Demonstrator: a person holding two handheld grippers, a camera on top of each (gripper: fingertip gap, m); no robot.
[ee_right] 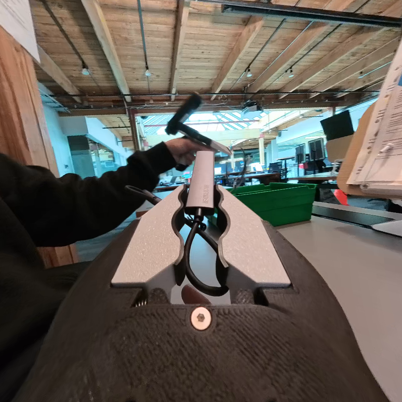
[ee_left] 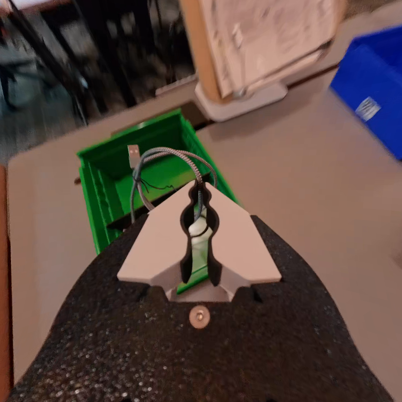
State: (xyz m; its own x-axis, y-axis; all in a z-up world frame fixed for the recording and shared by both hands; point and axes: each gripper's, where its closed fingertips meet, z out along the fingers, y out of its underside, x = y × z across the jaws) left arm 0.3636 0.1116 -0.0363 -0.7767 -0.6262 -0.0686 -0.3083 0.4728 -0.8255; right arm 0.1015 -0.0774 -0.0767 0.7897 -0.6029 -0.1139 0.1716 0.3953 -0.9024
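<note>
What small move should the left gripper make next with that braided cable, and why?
Probably lower it a little and open. The left gripper is shut on the braided cable, whose tied loops and plug hang over the open green bin, apparently above its floor, so a short drop should land it inside.

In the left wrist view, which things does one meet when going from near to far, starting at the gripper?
left gripper, shut on the braided grey cable → green bin below the cable → white stand base holding the cardboard clipboard → dark chairs beyond the table edge.
</note>
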